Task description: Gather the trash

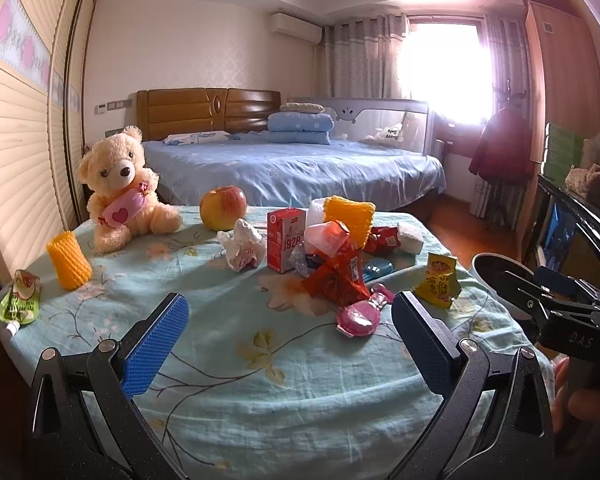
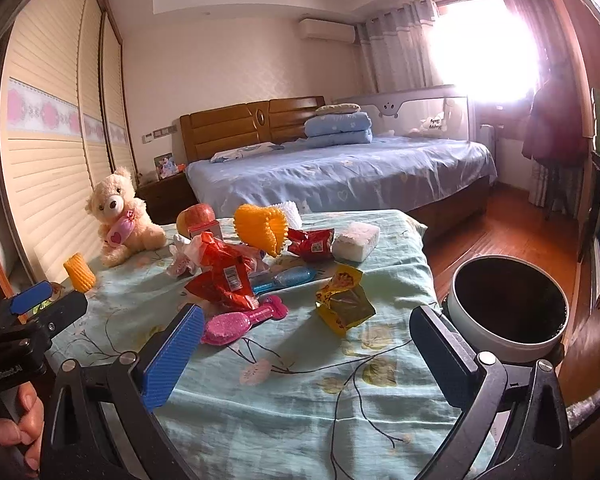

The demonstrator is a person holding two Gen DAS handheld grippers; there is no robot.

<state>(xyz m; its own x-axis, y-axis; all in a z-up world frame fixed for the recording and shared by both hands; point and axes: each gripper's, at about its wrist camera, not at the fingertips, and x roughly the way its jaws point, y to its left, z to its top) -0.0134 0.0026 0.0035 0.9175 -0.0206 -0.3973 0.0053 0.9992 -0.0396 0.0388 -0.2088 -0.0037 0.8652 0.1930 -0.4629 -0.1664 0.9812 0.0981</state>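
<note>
Right wrist view: white bin (image 2: 508,344) beside table (image 2: 300,400), interior dark.

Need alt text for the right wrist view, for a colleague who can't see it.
The open right gripper hovers over a floral-clothed table strewn with wrappers: a pink glittery packet and yellow snack bag nearest, red wrappers behind. A white bin stands off the table's right edge; a teddy bear and apple sit at the back, a bed beyond.

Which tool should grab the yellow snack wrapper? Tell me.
Right. The open right tool faces the crumpled yellow snack wrapper, with the white round bin just beside it. The open left tool sits farther left, nearer the pink glittery wrapper.
</note>
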